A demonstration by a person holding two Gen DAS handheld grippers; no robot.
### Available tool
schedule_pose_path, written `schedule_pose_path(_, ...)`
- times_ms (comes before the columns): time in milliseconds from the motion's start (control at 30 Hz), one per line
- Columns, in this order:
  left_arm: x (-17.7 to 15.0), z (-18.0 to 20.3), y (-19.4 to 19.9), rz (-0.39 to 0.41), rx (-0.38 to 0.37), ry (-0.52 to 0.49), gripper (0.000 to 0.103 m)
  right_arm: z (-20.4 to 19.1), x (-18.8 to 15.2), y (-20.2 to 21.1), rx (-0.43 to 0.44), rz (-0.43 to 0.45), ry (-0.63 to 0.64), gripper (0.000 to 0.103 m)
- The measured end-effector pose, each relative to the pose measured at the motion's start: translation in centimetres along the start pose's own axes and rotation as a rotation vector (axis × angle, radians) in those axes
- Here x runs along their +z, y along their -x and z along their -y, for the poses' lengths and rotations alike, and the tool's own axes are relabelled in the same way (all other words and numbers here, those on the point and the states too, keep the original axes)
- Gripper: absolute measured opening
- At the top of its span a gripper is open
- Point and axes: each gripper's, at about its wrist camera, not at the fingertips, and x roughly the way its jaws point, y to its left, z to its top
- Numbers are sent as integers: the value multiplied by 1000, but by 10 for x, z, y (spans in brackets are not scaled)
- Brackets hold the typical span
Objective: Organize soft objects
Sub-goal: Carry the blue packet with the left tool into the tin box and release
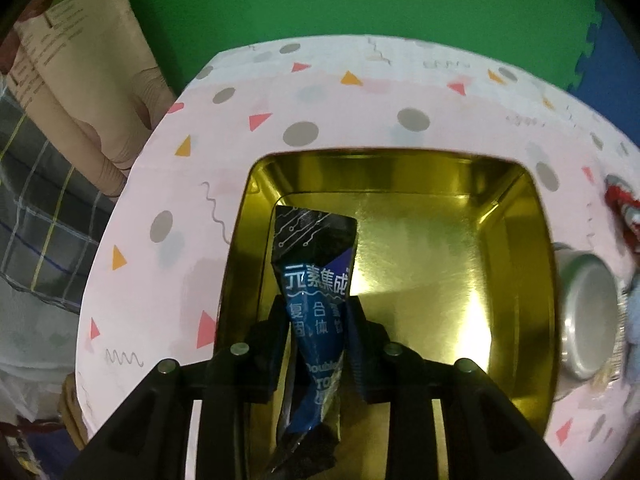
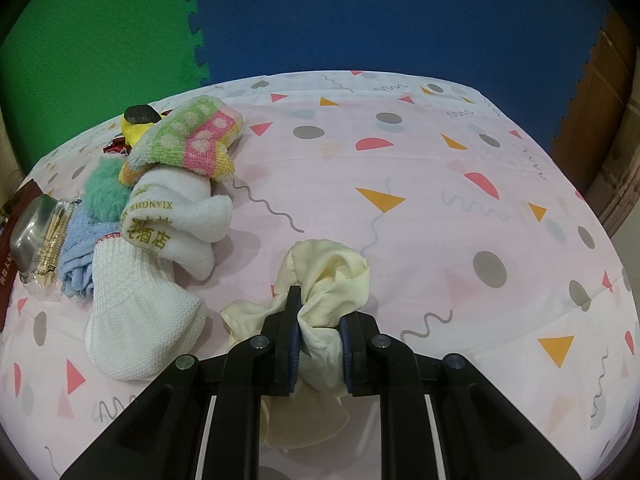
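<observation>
The left gripper (image 1: pixel 318 320) hangs over the gold tin (image 1: pixel 516 240), its jaws loosened around a dark blue packet (image 1: pixel 316 280) that stands between them, long axis running away from the tool, far end resting on the tin's floor near the left wall. The right gripper (image 2: pixel 320 334) is clenched on a cream cloth (image 2: pixel 332 280) on the patterned sheet (image 2: pixel 440 220); the towel and sock pile (image 2: pixel 160 216) lies to its left, so I judge this hand the nearer one for the pile

The gold tin (image 1: pixel 400 216) is viewed steeply from close above by the left wrist camera; the patterned tablecloth (image 2: pixel 440 220), seemingly shared, is overlooked obliquely by the right.
</observation>
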Motion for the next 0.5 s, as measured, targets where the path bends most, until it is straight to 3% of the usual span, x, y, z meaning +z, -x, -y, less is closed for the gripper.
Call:
schedule_pose_path(233,-9,1,32,79,-79,-8,36,0,-1,0,2,1,0,16)
schedule_pose_path(500,-40,0,63,151,-57,22,36,-1,-1,1,-1,0,1,16)
